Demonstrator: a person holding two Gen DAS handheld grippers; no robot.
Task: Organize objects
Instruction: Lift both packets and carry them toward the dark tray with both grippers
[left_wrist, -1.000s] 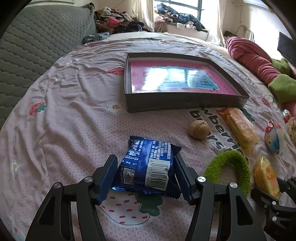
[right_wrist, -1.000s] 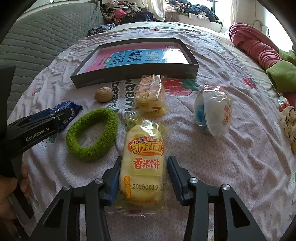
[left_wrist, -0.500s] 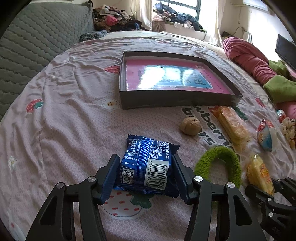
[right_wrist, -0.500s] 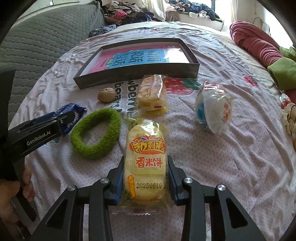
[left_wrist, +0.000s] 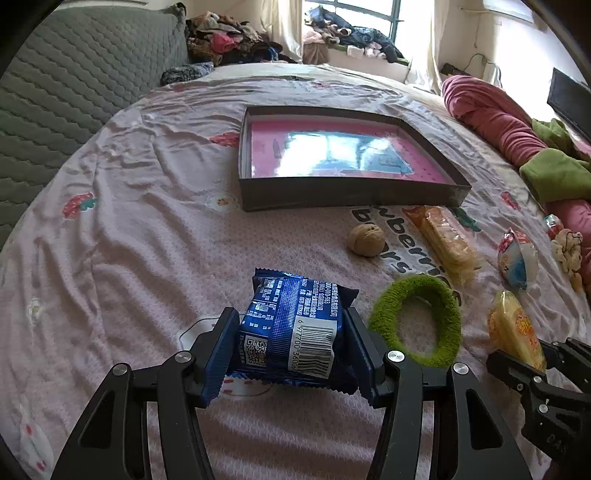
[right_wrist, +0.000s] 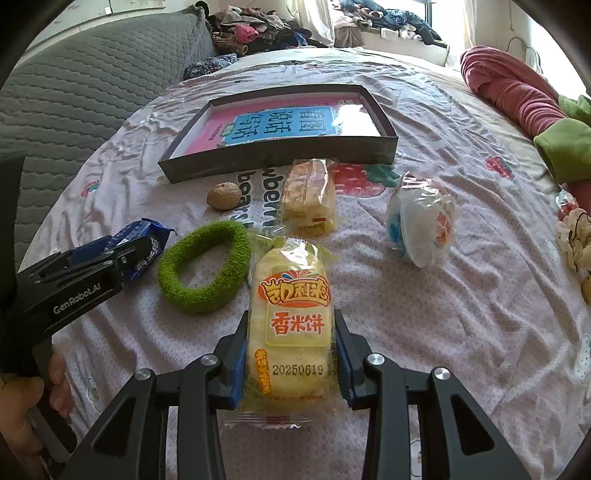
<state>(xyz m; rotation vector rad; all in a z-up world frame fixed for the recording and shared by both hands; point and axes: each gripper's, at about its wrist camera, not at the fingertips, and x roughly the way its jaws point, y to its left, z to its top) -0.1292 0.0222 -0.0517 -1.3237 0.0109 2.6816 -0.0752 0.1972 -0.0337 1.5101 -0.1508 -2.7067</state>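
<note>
The grasping step is done: the left tongs are clamped on a blue packet, the right tongs on a yellow packet. Next, both need carrying to the tray ahead.

The left gripper points steeply downward, its two blue-padded fingers pressed against both sides of a blue snack packet. In the right wrist view it enters from 9 o'clock, with a bare hand wrapped around its handle at 8 o'clock. The right gripper also tilts steeply down, its jaws clamped tight on a yellow rice-cake packet. In the left wrist view its tips show at 4 o'clock.
</note>
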